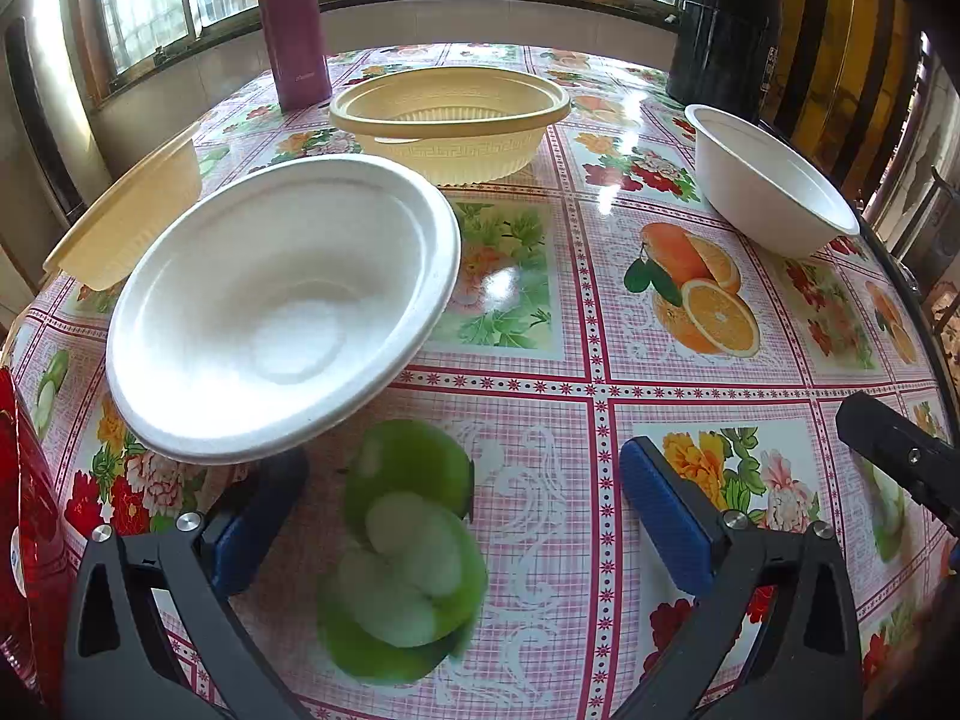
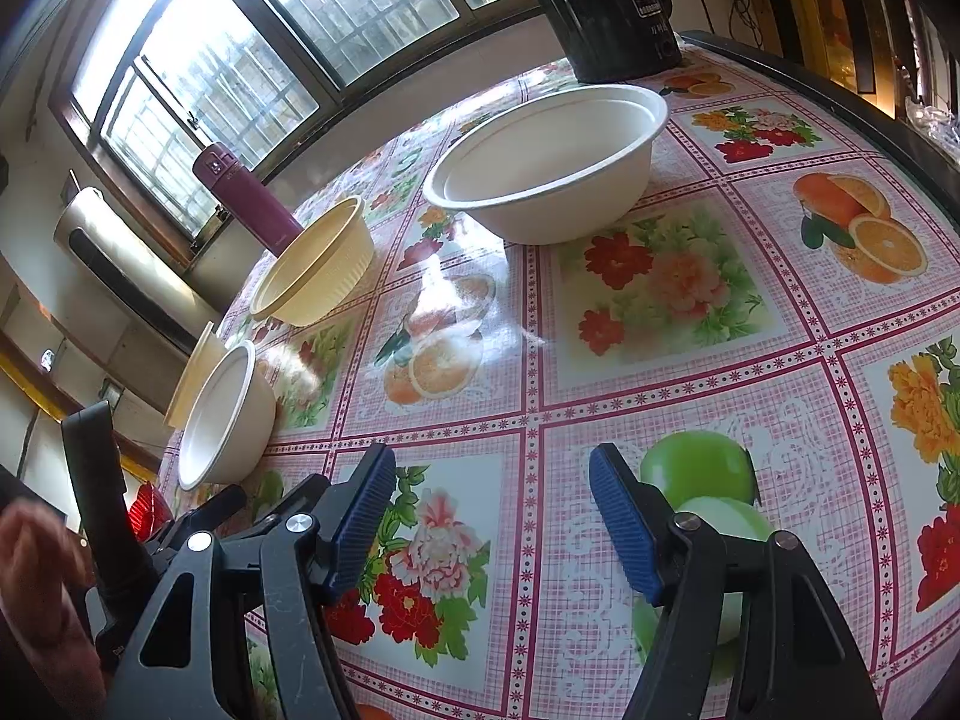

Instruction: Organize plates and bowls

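Table (image 1: 600, 372) under a fruit-and-flower oilcloth, windows behind. Left gripper (image 1: 462, 510) released, jaws wide, nothing between; near white bowl (image 1: 282, 306) sits just ahead of its left finger. Right gripper (image 2: 492, 516) also released and empty over the cloth. Far white bowl (image 2: 546, 168) near a black pot (image 2: 600, 6). Two yellow bowls: one mid-table (image 1: 450, 120), one at the left edge (image 1: 126, 222). Purple flask (image 1: 291, 24) by the window.
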A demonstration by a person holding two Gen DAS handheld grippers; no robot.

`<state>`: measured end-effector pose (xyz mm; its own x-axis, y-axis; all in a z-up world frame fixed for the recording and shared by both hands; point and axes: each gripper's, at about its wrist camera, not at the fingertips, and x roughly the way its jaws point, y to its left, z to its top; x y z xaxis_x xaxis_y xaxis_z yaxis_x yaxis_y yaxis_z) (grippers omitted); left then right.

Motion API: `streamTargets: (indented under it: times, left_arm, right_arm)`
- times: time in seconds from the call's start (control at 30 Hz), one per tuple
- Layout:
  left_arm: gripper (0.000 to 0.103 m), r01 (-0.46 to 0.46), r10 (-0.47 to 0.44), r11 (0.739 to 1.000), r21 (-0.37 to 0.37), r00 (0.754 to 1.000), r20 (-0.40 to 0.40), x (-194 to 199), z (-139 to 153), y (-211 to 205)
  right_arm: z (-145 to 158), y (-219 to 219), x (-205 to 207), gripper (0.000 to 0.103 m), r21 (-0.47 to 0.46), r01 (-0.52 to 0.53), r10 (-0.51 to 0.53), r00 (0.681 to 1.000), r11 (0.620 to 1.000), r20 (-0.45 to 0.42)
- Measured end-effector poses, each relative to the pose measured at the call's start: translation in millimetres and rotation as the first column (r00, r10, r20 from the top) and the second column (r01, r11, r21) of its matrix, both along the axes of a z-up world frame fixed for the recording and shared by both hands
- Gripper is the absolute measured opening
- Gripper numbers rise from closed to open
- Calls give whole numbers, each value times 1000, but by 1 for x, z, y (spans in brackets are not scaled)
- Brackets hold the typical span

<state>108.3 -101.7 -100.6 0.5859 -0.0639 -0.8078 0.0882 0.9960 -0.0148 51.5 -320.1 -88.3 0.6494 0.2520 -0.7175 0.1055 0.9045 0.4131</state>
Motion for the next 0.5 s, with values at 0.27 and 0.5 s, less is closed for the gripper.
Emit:
streamTargets:
  times: [0.27, 0.5]
  left_arm:
    - [103, 0, 0, 1000, 0, 1000, 0, 0, 0, 0]
    - [103, 28, -28, 1000, 5, 997, -71, 0, 2, -3]
  right_arm:
    - [9, 1, -8, 70, 26, -12, 11, 998, 1000, 59]
    - [30, 6, -19, 71, 16, -17, 13, 985, 1000, 174]
